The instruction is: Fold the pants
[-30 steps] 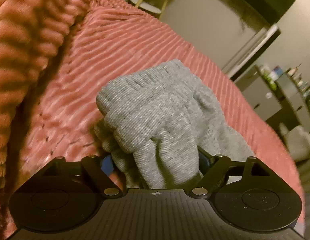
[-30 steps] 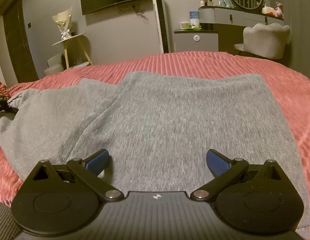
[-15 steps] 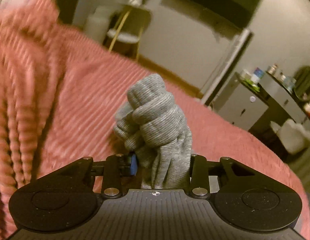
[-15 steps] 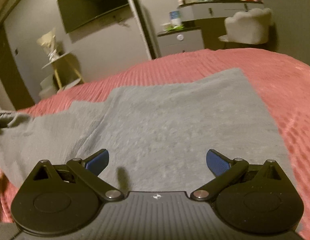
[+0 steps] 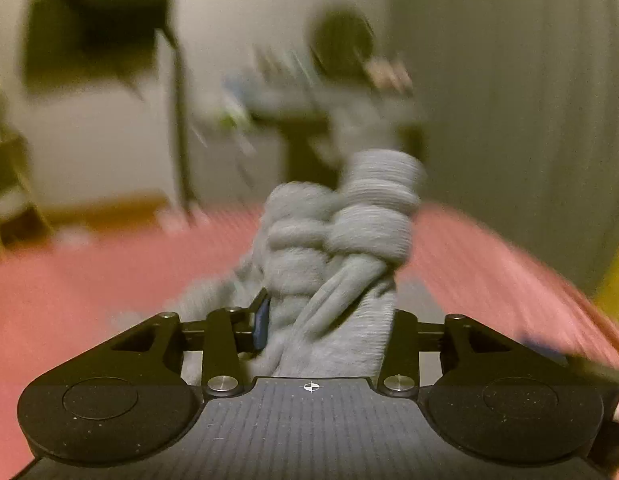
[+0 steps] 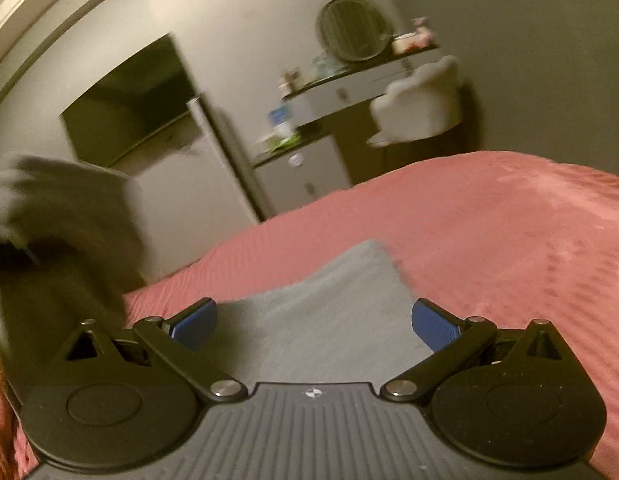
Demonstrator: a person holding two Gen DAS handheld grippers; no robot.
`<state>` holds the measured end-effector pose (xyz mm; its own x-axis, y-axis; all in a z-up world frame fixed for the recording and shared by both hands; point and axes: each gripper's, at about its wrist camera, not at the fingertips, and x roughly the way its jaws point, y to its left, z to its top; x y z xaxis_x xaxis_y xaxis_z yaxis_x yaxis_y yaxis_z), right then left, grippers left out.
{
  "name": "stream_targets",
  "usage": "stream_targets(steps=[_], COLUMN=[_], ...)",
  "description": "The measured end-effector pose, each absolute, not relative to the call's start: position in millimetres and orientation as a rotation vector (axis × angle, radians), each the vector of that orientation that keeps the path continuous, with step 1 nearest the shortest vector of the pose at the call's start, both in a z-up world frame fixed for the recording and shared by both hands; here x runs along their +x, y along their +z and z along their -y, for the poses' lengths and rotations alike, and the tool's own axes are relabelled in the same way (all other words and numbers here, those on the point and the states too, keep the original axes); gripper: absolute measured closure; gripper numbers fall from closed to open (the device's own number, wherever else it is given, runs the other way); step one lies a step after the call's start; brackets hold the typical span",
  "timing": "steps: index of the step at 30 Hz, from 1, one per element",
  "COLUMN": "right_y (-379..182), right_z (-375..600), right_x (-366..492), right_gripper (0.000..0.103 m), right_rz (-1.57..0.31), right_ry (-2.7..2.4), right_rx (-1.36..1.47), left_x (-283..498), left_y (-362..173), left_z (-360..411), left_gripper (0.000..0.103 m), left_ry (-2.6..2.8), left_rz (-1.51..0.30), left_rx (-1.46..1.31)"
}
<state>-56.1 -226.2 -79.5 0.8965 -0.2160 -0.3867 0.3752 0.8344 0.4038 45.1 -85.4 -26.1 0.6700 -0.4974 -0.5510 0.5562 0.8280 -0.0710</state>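
The grey pants (image 5: 341, 240) are bunched into thick folds between my left gripper's (image 5: 327, 328) fingers, raised above the pink ribbed bedcover (image 5: 89, 280). Its jaws are opening a little, with the cloth still pressed between the pads; the picture is blurred by motion. In the right wrist view the lifted bunch (image 6: 61, 208) hangs blurred at the left. A flat part of the pants (image 6: 321, 312) lies on the bedcover (image 6: 489, 240). My right gripper (image 6: 313, 326) hovers over that flat part, open, with nothing between its blue pads (image 6: 433, 328).
Beyond the bed's far edge stand a dresser (image 6: 349, 84) with a round mirror (image 6: 353, 28), a white chair (image 6: 421, 104), a low cabinet (image 6: 301, 176) and a tall white column (image 6: 217, 152). A dark screen (image 6: 129, 100) hangs on the wall.
My left gripper has swung up and to the right with the bunched pants and rolled. My right gripper rose and tilted; less cloth lies under it, and the lifted bunch now shows at its left.
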Motion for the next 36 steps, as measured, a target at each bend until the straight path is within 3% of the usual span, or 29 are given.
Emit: stream_targets(steps=[2,4,5,6,12,17,23,30,36], right_y=[-85,-94,-99,-102,-114,-139,-128,-114,-132], right_z=[238,249,254,258,269,274,252,230,237], right_x=[-58,-58,-57,-58,-50,-42,-14,17,43], right_gripper=[0.000,0.000,0.000,0.000,0.000,0.000,0.000,0.004,0.001], right_rz=[-0.364,-0.395,-0.407,-0.408,-0.411,-0.537,-0.646,-0.704,-0.817], right_ry=[-0.335,-0.331,-0.318,-0.314,-0.178,-0.075,-0.052,-0.014,0.007], right_rx=[0.537,0.599,0.638,0.665,0.845,1.043,0.896,0.683,0.734], left_x=[49,35,23,15,-3,-3,15,9,17], left_y=[-78,-101,-99,-92,-60,-47,-77,-79,-83], left_z=[123,135,138,136,69,27,17,27,16], left_gripper=[0.057,0.057,0.047,0.032,0.007,0.006,0.006,0.006,0.005], left_ry=[-0.610,-0.593,-0.585,-0.584,-0.609,-0.471,-0.390,-0.394,-0.388], left_rz=[-0.819,-0.843,-0.785,-0.751,-0.738,-0.700,-0.877,-0.852,-0.876], left_rx=[0.180,0.270,0.338,0.373,0.015,-0.157,-0.186,-0.135,-0.222])
